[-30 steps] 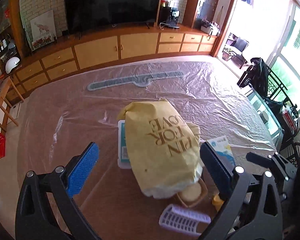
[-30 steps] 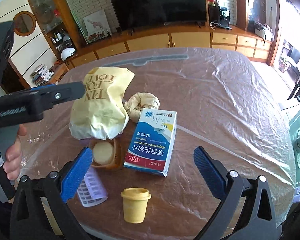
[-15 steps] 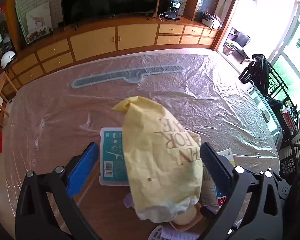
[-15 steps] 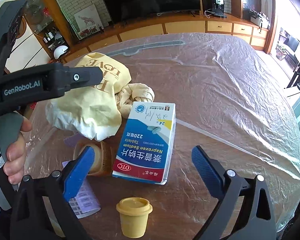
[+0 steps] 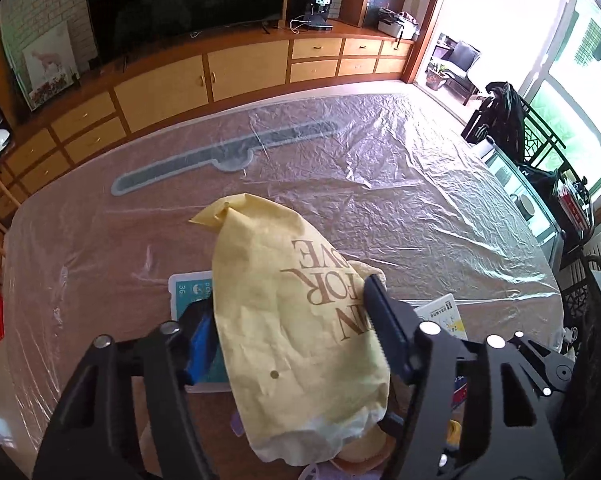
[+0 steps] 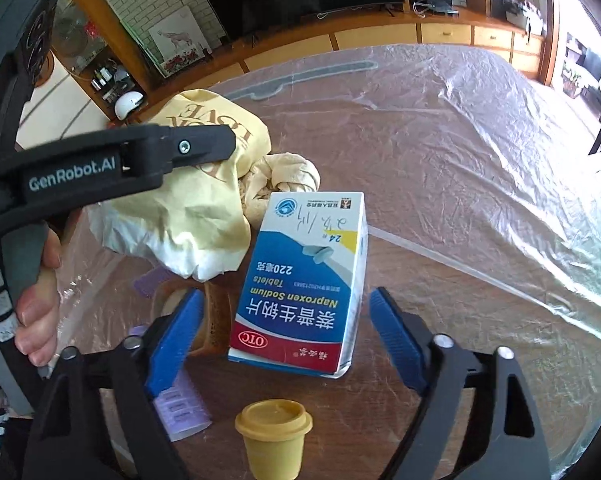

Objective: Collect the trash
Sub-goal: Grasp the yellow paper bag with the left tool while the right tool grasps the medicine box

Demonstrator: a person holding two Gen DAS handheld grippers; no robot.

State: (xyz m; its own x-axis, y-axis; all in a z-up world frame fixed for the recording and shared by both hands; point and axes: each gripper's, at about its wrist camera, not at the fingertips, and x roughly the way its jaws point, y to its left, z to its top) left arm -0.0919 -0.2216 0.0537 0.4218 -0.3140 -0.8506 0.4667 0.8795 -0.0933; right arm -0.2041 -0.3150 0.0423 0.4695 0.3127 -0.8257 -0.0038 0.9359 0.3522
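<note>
both grippers' fingers have just been closing, the left gripper point(image 5: 288, 330) now pinching the yellow bag point(image 5: 296, 320), the right gripper point(image 6: 284, 336) half-open astride the tablet box point(image 6: 304, 284); next, close and lift off the counter point(image 6: 460, 184).

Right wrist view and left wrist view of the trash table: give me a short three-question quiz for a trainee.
1. True or false: the medicine box lies between the right gripper jaws, with a gap showing on each side.
2. In the right wrist view, what stands nearest the camera? A) small yellow cup B) glass bottle C) spoon
3. Fill in: the left gripper jaws sit on either side of the ____.

Key: 1 true; 2 A; 3 yellow bag.
</note>
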